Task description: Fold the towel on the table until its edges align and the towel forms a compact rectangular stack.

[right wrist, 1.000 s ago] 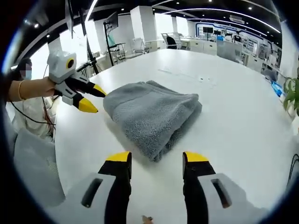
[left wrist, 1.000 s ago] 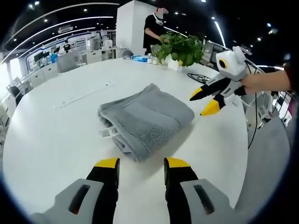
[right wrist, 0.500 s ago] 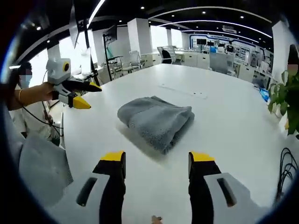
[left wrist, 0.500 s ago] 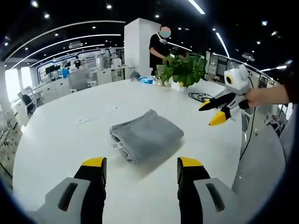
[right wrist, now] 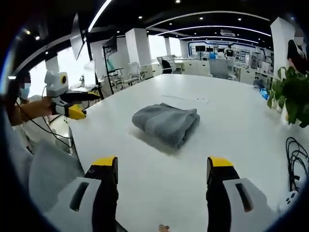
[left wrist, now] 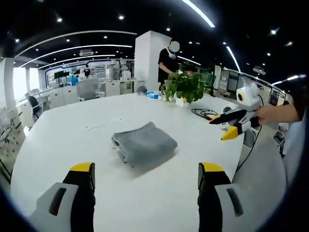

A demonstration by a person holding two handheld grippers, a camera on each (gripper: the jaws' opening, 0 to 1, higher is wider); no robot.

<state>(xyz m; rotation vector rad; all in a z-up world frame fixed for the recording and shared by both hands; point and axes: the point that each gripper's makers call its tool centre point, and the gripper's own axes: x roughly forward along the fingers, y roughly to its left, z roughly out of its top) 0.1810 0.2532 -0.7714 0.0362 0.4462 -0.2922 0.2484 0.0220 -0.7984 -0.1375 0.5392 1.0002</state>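
Note:
A grey towel (left wrist: 144, 144) lies folded into a compact rectangular stack on the white table (left wrist: 72, 145), with a small white label at its left edge. My left gripper (left wrist: 147, 176) hangs open well short of the towel, nothing between its jaws. In the right gripper view the same towel (right wrist: 166, 123) rests mid-table, and my right gripper (right wrist: 163, 169) is open and set back from it. The right gripper (left wrist: 231, 126) is held out by a hand at the right of the left gripper view. The left gripper (right wrist: 79, 106) appears off the table's left edge in the right gripper view.
A potted plant (left wrist: 186, 87) stands at the table's far end with a person (left wrist: 169, 58) behind it. A black cable (left wrist: 205, 113) lies near the plant, also coiled as cable (right wrist: 294, 159) at the right. A seated person (right wrist: 24, 111) holds the left gripper.
Both cameras have pulled back and up from the towel, which looks smaller now. Both grippers' jaws stand wider apart. The towel itself has not moved.

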